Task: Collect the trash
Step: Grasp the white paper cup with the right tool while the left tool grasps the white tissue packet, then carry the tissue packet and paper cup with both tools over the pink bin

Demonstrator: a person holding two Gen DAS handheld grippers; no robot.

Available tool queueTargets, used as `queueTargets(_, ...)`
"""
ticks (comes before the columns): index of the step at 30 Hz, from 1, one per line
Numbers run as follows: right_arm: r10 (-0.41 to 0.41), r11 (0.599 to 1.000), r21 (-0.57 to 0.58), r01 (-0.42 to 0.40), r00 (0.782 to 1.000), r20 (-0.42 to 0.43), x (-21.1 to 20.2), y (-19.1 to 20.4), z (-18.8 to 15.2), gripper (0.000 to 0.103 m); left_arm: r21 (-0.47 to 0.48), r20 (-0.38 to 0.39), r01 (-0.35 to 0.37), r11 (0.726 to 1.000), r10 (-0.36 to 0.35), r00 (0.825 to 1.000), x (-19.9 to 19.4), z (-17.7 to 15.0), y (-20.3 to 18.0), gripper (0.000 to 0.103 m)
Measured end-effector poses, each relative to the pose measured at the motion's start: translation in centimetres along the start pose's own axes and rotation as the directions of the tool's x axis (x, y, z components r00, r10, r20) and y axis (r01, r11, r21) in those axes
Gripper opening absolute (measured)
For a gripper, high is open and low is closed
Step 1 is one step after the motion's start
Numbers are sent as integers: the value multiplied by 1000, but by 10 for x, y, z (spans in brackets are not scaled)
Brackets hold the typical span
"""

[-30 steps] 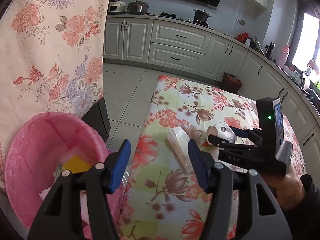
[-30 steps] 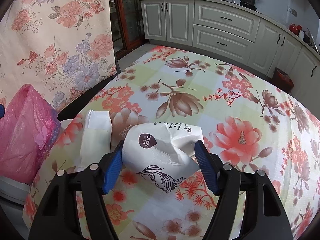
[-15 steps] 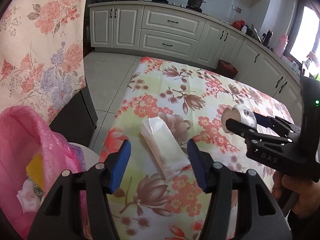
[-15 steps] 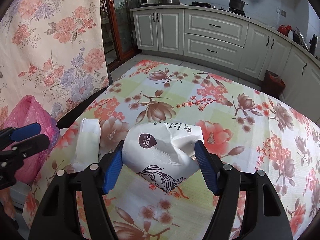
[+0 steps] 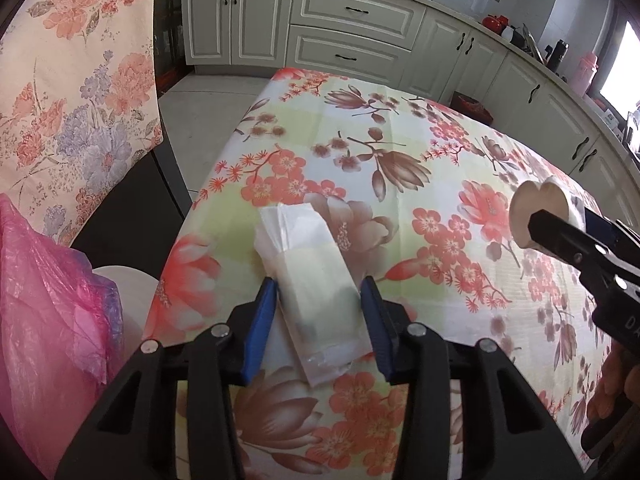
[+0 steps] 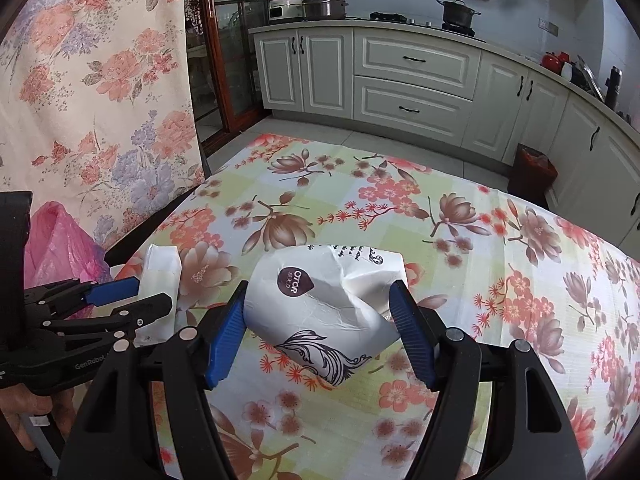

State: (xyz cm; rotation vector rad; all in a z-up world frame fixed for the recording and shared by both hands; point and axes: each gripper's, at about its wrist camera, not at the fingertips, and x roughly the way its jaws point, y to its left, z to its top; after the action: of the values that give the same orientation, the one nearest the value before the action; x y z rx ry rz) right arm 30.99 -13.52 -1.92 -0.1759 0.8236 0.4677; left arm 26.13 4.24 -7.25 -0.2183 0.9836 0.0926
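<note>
Left gripper (image 5: 319, 308) open astride wrapper (image 5: 310, 280); right gripper (image 6: 320, 320) clamps paper cup (image 6: 324, 304).
Wrapper's long axis runs along the fingers, lower centre.

Cream kitchen cabinets (image 6: 416, 80), grey tiled floor (image 5: 200, 120), floral curtain (image 6: 100, 80), bright window (image 5: 624, 64).

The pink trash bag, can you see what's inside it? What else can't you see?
- Pink trash bag: left wrist view, cut off by the frame edge; its contents don't show.
- Crushed paper cup: right wrist view, small print too tiny to read.
- Clear plastic wrapper: right wrist view, left gripper covers its lower half.
</note>
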Motion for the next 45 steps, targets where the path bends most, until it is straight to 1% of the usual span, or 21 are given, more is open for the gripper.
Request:
queueTargets(5,2,1000,3,-2,1000,4,-2,-2,1,66,35,-10,-23,999,24,1000,4,1,-7,41)
queueTargets(8,3,1000,3,-3,1000,6,-2,-2,1,66,58,-9,-44,997,45,999,5,2,-10,39)
queueTargets(10,5,1000,4,-5,1000,3,-2,-2,0,66,67,-20,-45,997,46,999,8,2,-11,39)
queueTargets(12,5,1000,1,-5,1000,0,-2,-1,0,66,64,-20,-43,997,44,999,8,3,-10,36)
queueTargets(14,6,1000,3,-6,1000,0,-2,0,-1,66,68,-19,-39,997,40,999,7,3,-9,30)
queueTargets(15,6,1000,3,-6,1000,-1,-3,1,-1,66,70,-18,-32,997,33,999,6,3,-9,28)
queueTargets(17,5,1000,4,-5,1000,-4,-2,0,-2,66,65,-15,-12,998,13,1000,3,4,-7,20)
queueTargets(19,6,1000,6,-6,1000,-6,-2,0,-3,66,57,-13,9,998,-9,1000,0,4,-6,18)
queueTargets(23,4,1000,6,-4,1000,-5,-2,1,-3,66,53,-5,21,998,-21,1000,-5,3,-5,13)
queueTargets(30,5,1000,1,-5,1000,1,-5,3,-3,66,63,15,36,997,-37,999,-16,1,-5,11)
queueTargets(34,6,1000,2,-6,1000,0,-8,3,-5,66,70,37,47,996,-49,998,-29,1,-7,10)
queueTargets(40,8,1000,3,-8,1000,10,-16,6,-6,66,68,83,49,996,-55,995,-56,2,-3,10)
queueTargets(45,10,1000,-3,-10,1000,22,-26,13,-5,66,55,133,44,998,-51,990,-87,2,8,10)
